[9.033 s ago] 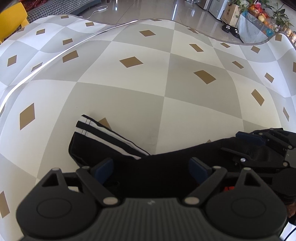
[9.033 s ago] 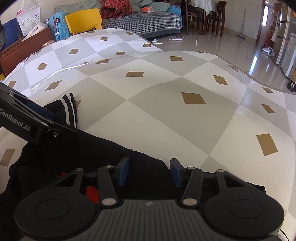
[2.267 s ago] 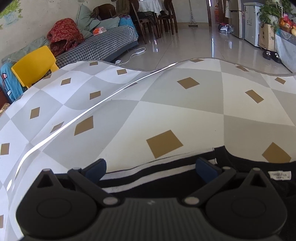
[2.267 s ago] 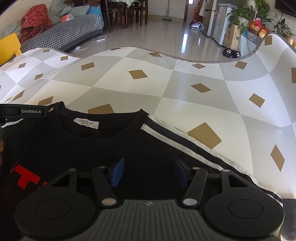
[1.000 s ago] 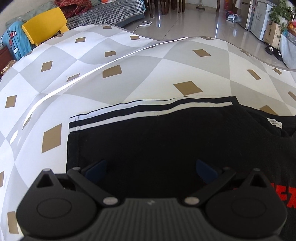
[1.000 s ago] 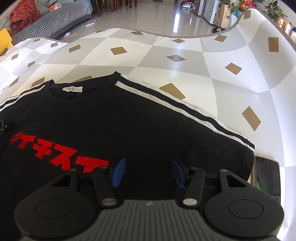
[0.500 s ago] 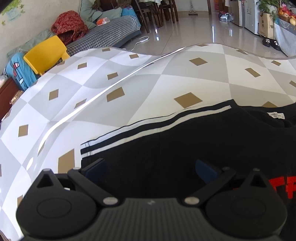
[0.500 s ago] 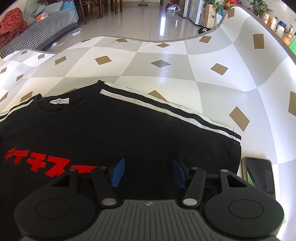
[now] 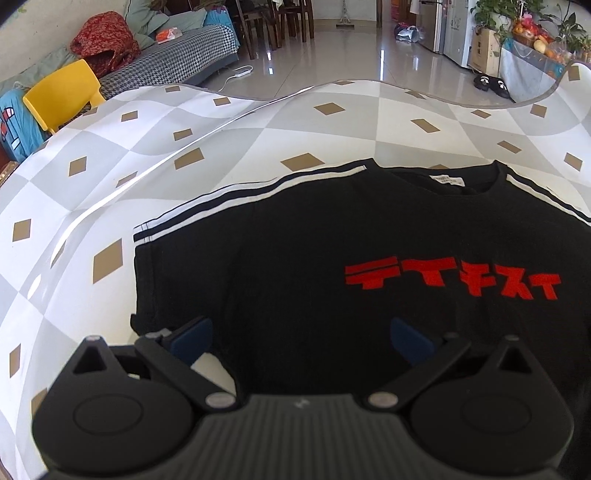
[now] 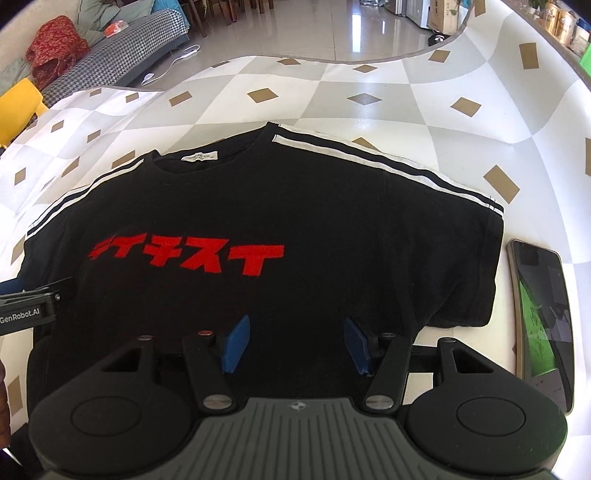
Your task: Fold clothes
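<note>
Both cameras, earlier close over a bunched garment, now overlook the black T-shirt (image 10: 295,229) spread flat, print up, on the checked surface (image 10: 332,88); left hand-held gripper (image 9: 301,341) and right hand-held gripper (image 10: 295,347) hover spread and empty, so folding a sleeve inward likely follows.

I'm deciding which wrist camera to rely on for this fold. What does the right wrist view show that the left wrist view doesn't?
Right wrist only: a phone lying on the table just past the shirt's sleeve, and the left gripper poking in at the frame's edge.

Left wrist only: the shirt's other sleeve end close up, and a fruit display in the room behind.

Both: the black shirt spread flat with red lettering, the neck label, the checked table and a yellow chair.
</note>
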